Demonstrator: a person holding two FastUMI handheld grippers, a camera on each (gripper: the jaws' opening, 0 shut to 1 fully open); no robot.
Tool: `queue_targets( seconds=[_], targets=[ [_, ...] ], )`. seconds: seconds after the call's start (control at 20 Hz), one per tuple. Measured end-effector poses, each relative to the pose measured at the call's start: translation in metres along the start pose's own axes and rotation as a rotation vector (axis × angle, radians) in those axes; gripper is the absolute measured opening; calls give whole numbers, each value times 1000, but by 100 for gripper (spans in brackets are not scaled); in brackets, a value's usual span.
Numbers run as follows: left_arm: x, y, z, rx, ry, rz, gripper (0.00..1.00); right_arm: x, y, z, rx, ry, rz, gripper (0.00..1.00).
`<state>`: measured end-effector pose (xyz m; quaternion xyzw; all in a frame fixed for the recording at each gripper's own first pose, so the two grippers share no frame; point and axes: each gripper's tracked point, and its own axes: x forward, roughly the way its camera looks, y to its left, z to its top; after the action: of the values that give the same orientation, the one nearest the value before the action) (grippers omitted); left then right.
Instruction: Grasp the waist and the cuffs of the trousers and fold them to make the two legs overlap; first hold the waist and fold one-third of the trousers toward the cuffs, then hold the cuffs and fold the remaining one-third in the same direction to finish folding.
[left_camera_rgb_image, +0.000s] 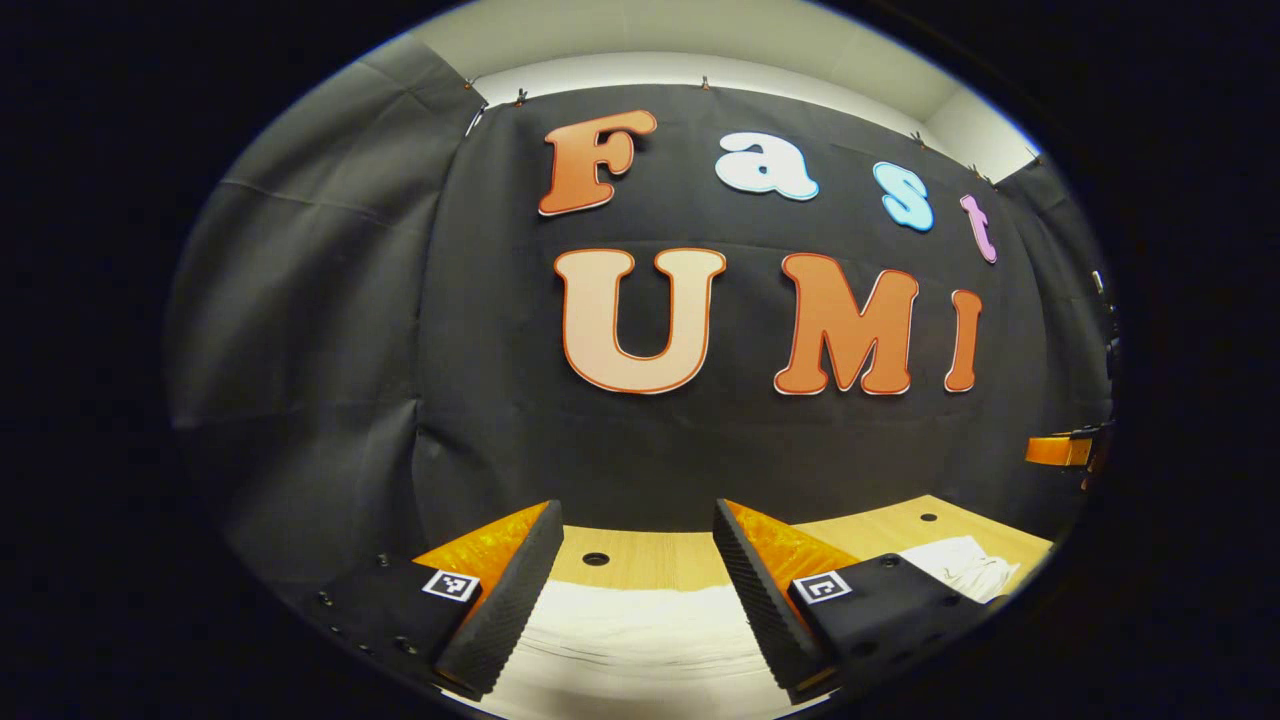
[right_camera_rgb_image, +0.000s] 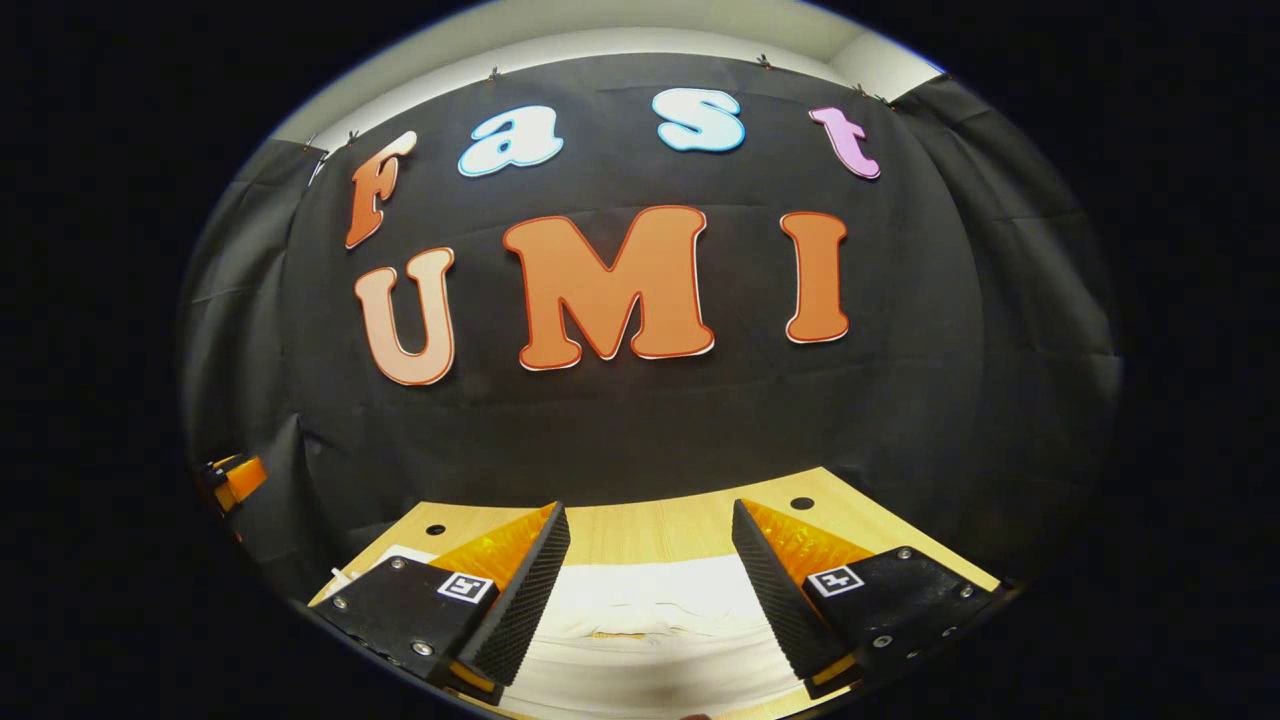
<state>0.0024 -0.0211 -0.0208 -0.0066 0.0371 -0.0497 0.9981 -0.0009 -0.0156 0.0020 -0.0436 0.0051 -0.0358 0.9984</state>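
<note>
We're looking at the table (left_camera_rgb_image: 650, 562) first, light wood with small dark holes, running up to the black wall (left_camera_rgb_image: 500, 400). The trousers (left_camera_rgb_image: 640, 630) are lying flat on it, white, spreading out under both grippers and reaching off to the side in the left gripper view. We're holding the left gripper (left_camera_rgb_image: 635, 590) above the cloth with its jaws wide apart, gripping nothing. The right gripper (right_camera_rgb_image: 650, 590) is hanging the same way, jaws spread and empty.
</note>
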Motion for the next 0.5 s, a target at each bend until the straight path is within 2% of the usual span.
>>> queue_targets(
  seconds=[0.1,0.15,0.5],
  targets=[
    [2,-6,-4,-22,14,-13,100,-1,-2,-1,-7,7,-4,98],
    [3,-7,-6,-28,18,-14,98,-1,-3,-2,-10,10,-5,98],
    [2,4,-10,-33,32,14,98,-2,-5,-15,19,59,12,99]
  ],
)
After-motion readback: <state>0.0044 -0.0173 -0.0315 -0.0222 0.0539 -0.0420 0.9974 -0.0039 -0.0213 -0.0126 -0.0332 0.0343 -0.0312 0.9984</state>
